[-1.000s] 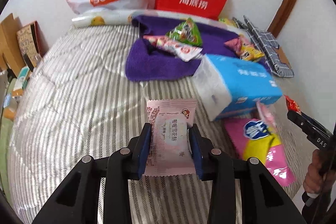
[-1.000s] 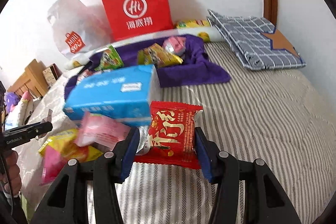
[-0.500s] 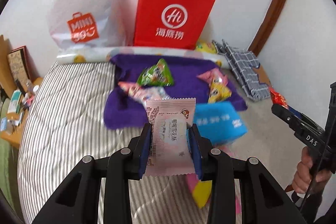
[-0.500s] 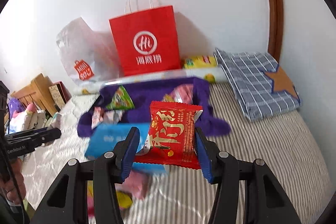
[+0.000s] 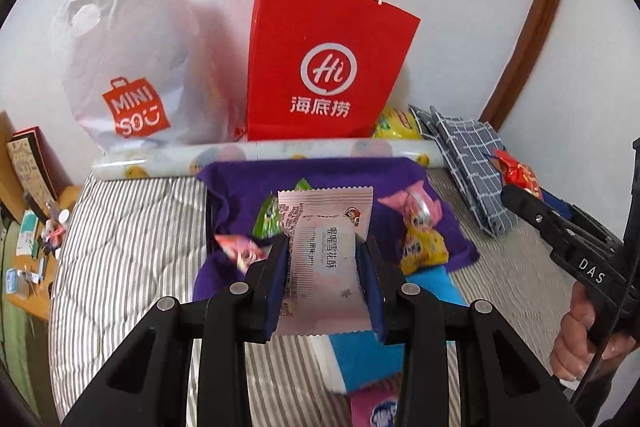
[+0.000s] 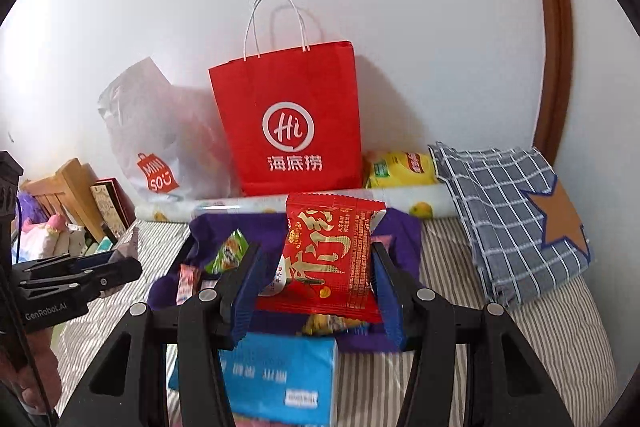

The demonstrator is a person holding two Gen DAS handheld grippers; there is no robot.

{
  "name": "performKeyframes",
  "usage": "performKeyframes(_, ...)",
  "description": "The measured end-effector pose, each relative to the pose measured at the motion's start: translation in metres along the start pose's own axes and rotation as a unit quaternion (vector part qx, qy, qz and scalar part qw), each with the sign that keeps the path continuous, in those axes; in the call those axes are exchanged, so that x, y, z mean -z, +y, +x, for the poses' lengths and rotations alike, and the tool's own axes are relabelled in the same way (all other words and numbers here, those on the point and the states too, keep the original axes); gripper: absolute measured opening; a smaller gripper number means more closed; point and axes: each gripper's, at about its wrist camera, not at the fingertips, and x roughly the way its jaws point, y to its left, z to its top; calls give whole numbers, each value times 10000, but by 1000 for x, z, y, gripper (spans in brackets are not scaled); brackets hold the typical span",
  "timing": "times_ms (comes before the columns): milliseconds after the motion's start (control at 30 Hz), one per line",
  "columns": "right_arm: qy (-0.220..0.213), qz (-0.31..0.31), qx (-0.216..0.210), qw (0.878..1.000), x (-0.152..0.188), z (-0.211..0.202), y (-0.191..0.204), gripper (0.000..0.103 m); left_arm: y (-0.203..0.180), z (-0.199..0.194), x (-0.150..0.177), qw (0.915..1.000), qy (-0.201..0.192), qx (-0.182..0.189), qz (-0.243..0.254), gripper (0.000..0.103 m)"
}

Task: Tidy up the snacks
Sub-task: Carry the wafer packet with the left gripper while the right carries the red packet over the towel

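Holding a pale pink packet [image 5: 322, 259] upright, the left gripper [image 5: 323, 267] is closed on the packet's two sides, in the air above the bed [image 5: 132, 247]. The right gripper [image 6: 316, 277] likewise pinches a red packet [image 6: 328, 259] between its blue pads. Beyond both lies a purple cloth [image 5: 240, 183], already carrying a green packet [image 6: 228, 253], a pink-and-red one [image 5: 236, 247], a pink candy [image 5: 416, 207] and a yellow packet [image 5: 424, 247]. A blue tissue pack [image 6: 280, 375] sits just in front of the cloth, and part of another pink wrapper [image 5: 372, 407] shows below it. By this layout the sorting looks partly done: several snacks are gathered on the cloth, two are being carried, and at least one seems left near the tissue pack. A red bag [image 5: 324, 67] and a white bag [image 5: 132, 67] stand against the wall behind the cloth. Open striped bedding lies to the left; folded checked fabric [image 6: 512, 211] crowds the right side, and the grippers hang close together.
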Motion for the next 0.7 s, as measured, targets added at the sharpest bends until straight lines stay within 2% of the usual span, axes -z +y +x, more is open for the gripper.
performKeyframes(400,111,173,-182,9996,-24,50,-16,50,8,37,-32,9999,-8,-50,-145,35)
performKeyframes(567,333,244,-368,9985,-22,80,-20,50,13,59,-31,9997,1,-225,-122,35)
performKeyframes(700,537,340,-614,9961,-9,105,-26,50,22,80,-23,9995,157,-156,-219,35)
